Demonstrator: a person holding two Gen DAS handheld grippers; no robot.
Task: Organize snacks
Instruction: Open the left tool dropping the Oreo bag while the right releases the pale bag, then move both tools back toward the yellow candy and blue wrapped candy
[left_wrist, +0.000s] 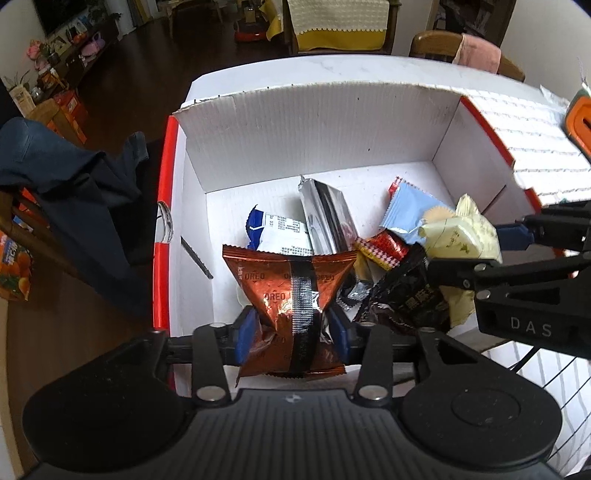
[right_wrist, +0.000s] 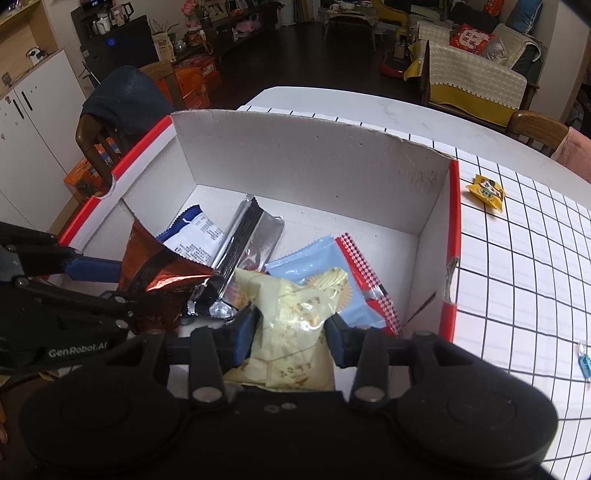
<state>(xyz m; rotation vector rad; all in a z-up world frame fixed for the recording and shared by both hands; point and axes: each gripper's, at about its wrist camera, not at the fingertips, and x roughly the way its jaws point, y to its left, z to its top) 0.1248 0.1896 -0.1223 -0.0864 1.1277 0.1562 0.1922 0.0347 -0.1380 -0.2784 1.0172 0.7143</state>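
Observation:
A white cardboard box with red rims (left_wrist: 295, 122) (right_wrist: 303, 162) stands open on the table and holds several snack packets. My left gripper (left_wrist: 291, 330) is shut on a copper-brown Oreo packet (left_wrist: 291, 291), held over the box's near edge; it also shows in the right wrist view (right_wrist: 159, 269). My right gripper (right_wrist: 291, 332) is shut on a pale yellow snack packet (right_wrist: 295, 314), held over the box's near right part; this packet also shows in the left wrist view (left_wrist: 458, 236). A silver packet (left_wrist: 325, 218), a light blue packet (right_wrist: 317, 266) and a blue-white packet (right_wrist: 195, 236) lie inside.
The table carries a white grid-pattern cloth (right_wrist: 517, 258). A small yellow snack (right_wrist: 485, 190) lies on it right of the box, and a small blue candy (right_wrist: 585, 360) near the right edge. A wooden chair with dark clothing (left_wrist: 74, 184) stands left of the table.

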